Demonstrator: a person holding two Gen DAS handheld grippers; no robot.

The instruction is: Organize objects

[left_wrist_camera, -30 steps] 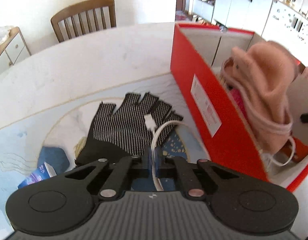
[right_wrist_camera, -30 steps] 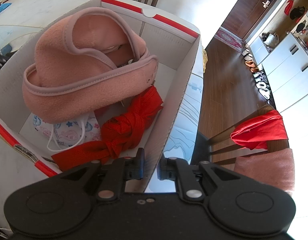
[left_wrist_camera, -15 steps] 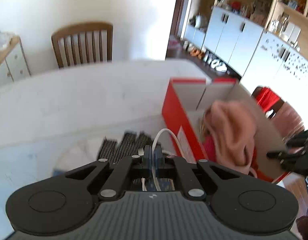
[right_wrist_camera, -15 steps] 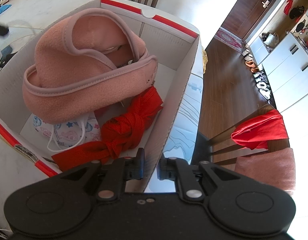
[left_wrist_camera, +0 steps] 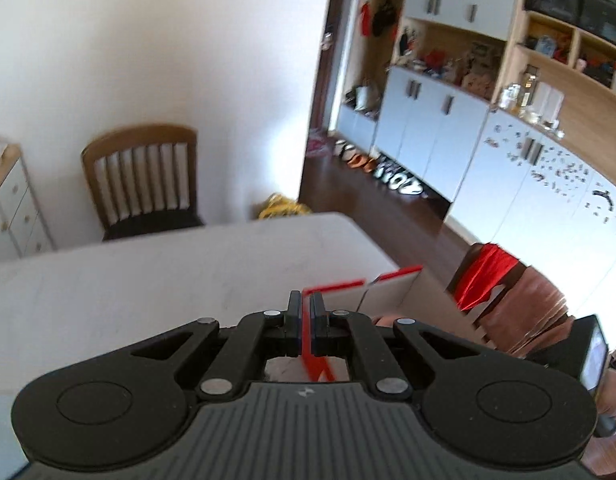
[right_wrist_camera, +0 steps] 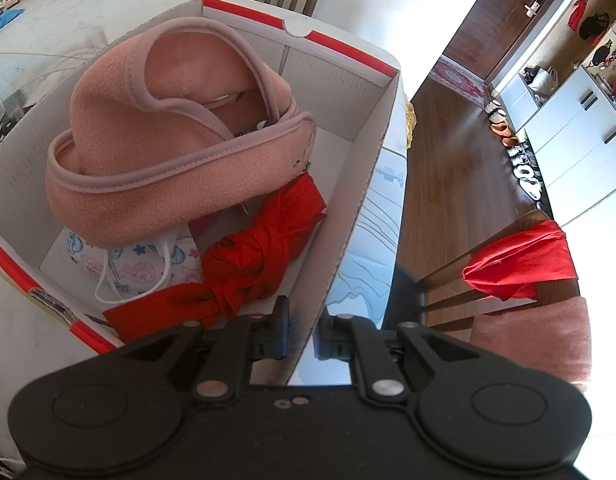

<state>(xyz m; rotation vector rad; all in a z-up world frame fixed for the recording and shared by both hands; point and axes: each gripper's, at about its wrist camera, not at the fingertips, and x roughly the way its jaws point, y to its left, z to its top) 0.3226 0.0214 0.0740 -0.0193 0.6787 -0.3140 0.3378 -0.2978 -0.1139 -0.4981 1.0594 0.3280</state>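
Left gripper point(left_wrist_camera: 306, 320): jaws pressed together; whether anything is pinched between them cannot be told; raised above the white table point(left_wrist_camera: 155, 280).
Right gripper point(right_wrist_camera: 301, 334): clamped on the near side wall of the red-and-white box point(right_wrist_camera: 348, 216).
Box contents: 1 pink fleece hat point(right_wrist_camera: 155, 136), resting over 1 patterned face mask point(right_wrist_camera: 139, 268); 1 knotted red cloth point(right_wrist_camera: 251, 252) just beside the mask, near the gripped wall.
Box position: on the table, by its edge.
Surroundings: 1 wooden chair point(left_wrist_camera: 141, 180) behind the table; 1 chair draped with a red garment point(right_wrist_camera: 520, 260) at the side.
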